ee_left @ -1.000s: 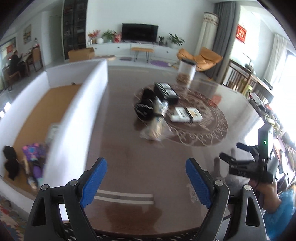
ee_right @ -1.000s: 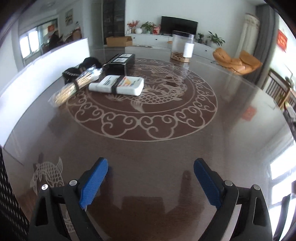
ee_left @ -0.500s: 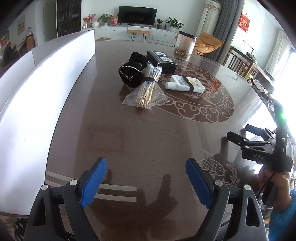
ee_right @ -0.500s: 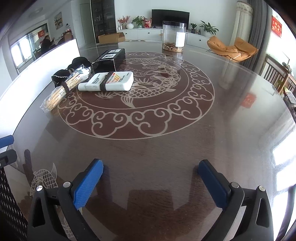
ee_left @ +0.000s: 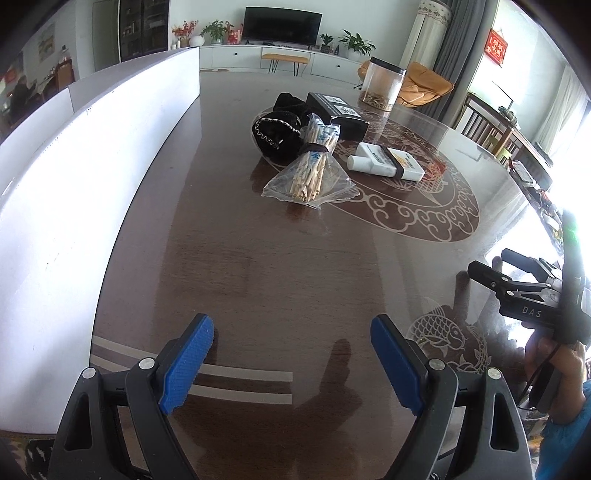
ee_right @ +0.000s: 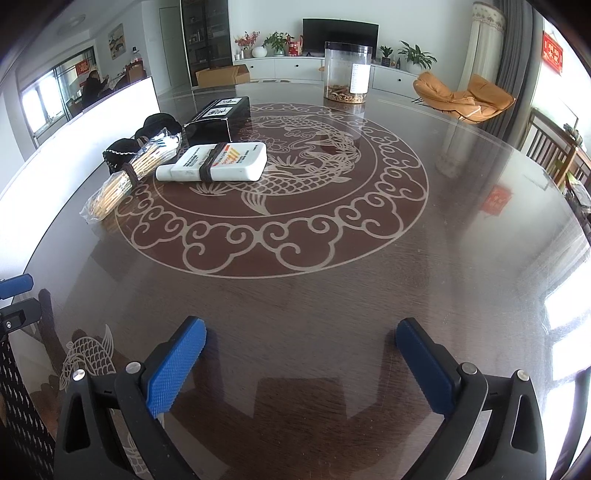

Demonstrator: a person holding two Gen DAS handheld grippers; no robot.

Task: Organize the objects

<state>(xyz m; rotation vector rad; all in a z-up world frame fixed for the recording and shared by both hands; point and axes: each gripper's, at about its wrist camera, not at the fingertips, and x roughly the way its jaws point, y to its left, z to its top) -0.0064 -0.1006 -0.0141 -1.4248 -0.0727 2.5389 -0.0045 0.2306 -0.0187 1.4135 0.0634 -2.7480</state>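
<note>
**Both grippers wide, goods clustered on far side of table**

Since a sec ago the left gripper (ee_left: 291, 363) has dropped closer to the table (ee_left: 280, 266); the white partition (ee_left: 85, 192) now fills the left-wrist view from 8 to 11 o'clock, and the orange-floored space behind it is gone from sight. Right gripper (ee_right: 301, 363) hasn't shifted, but its jaws have just been opening wider, nothing between them. Left jaws also stand apart, empty.

Surface: dark glossy wood w/ a pale scroll-and-fish medallion (ee_right: 280, 184) in the middle and a small fish motif (ee_left: 443, 332) near the edge.

Goods, seen from the right wrist at approx 10–11 o'clock: chopstick bundle in clear bag (ee_right: 125, 177), black pouch (ee_right: 122, 151) touching it behind, white banded pack (ee_right: 218, 162) just beside, black box (ee_right: 218, 118) behind that. Clear jar (ee_right: 347, 72) stands apart at 12 o'clock.

Room: TV (ee_right: 340, 35) and plants on a white cabinet (ee_right: 295, 68) at 12, orange lounge chair (ee_right: 461, 98) at 1–2, grey curtain (ee_right: 513, 62) and bright window at 3. A person sits far off at 10 o'clock.
</note>
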